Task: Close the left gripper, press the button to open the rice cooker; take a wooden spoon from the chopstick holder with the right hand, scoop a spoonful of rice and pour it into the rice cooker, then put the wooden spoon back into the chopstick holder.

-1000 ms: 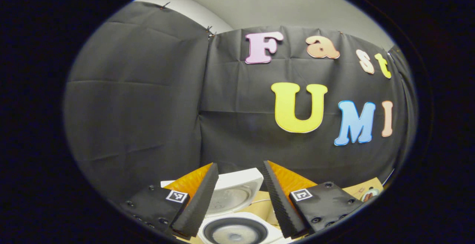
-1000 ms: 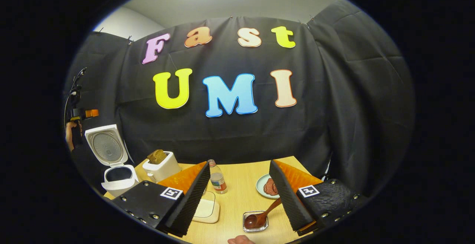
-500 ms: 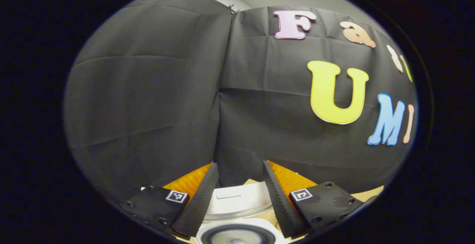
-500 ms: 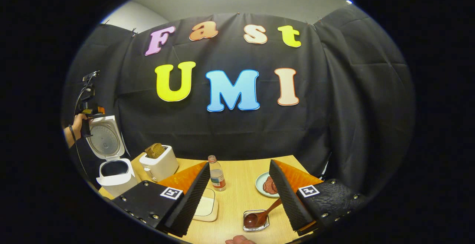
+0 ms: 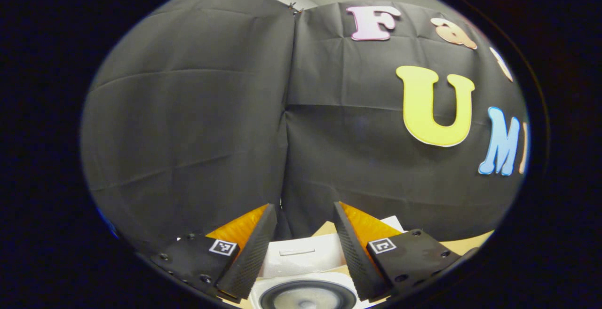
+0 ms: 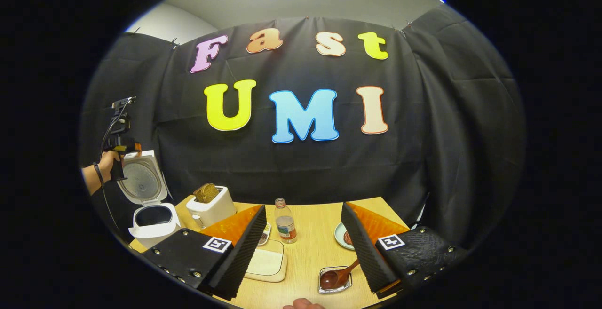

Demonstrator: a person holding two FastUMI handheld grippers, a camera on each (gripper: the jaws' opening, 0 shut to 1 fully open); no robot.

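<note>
Wooden spoon [image 6: 339,276] is the thing the coming move turns on, by my reading: it lies just beyond the right gripper [image 6: 303,233], slightly right of the midline between its fingers. Its bowl rests in a small clear square dish [image 6: 335,281] on the light wood table [image 6: 310,252], and its handle runs up and to the right toward the right-hand finger, so the long axis is a diagonal. The right gripper stands open with nothing between its fingers. It is by far the nearer tool to the spoon. No upright chopstick holder can be made out; the dish seems to serve for it.

Taking the spoon as landmark: a flat cream tray [image 6: 266,264] lies to its left, a small bottle [image 6: 285,226] stands behind and left, and a pale plate [image 6: 342,236] with something dark on it sits just behind. A white toaster [image 6: 212,206] holding bread is farther left. At the far left stands the white rice cooker [image 6: 153,222], lid raised, inner pot dark and apparently empty.

The left gripper [image 5: 304,226] is open too, hovering above the cooker, with a hand [image 6: 109,163] gripping it beside the lid. The button step looks done
</note>
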